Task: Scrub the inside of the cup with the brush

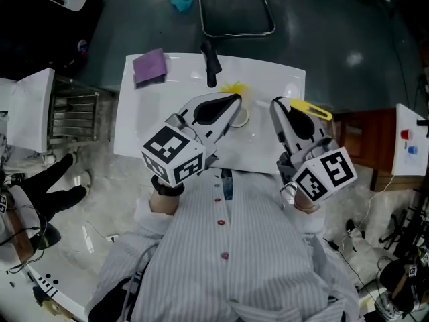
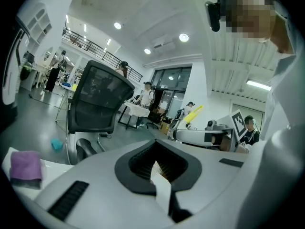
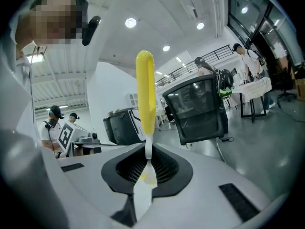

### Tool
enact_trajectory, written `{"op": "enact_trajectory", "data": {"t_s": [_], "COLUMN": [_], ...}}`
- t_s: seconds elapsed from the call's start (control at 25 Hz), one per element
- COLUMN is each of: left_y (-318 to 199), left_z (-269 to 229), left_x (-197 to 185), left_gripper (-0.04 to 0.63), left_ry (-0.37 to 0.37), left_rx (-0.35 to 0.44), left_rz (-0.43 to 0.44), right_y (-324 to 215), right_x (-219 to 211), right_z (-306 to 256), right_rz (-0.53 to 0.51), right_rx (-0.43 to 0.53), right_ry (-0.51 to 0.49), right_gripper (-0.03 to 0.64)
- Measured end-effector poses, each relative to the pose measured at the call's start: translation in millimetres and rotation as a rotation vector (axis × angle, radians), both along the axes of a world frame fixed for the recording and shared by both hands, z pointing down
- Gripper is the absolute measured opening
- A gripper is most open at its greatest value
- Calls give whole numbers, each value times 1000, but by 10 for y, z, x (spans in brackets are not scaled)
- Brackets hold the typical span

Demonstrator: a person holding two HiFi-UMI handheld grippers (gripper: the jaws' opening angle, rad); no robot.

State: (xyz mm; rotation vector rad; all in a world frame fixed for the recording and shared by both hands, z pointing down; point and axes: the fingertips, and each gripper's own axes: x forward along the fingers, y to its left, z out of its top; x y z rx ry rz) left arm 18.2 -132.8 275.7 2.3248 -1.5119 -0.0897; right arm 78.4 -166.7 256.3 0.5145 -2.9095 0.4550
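Starting at the left gripper (image 1: 236,106), the jaws are seen closed on the cup (image 1: 241,118), held over the middle of the tabletop (image 1: 154,129). The brush (image 1: 312,109) is clamped tight in the right gripper (image 1: 276,104), just beside it. A purple cloth (image 1: 149,66) is laid at the far left corner.

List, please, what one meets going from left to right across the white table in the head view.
Purple cloth → black tool → yellow brush handle.
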Motion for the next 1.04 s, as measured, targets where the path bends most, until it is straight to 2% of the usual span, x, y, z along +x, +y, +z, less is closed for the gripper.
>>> {"op": "enact_trajectory", "data": {"t_s": [0.6, 1.04], "left_y": [-8, -37], "left_z": [38, -21], "left_x": [-47, -60], "left_gripper": [8, 8], "left_ry": [-18, 10], "left_rx": [-10, 7], "left_rz": [-5, 7], "right_y": [-26, -50], "right_x": [-6, -24], "right_z": [90, 137], "right_rz": [21, 18], "right_rx": [-10, -14], "right_ry": [22, 39], "right_gripper": [54, 54]}}
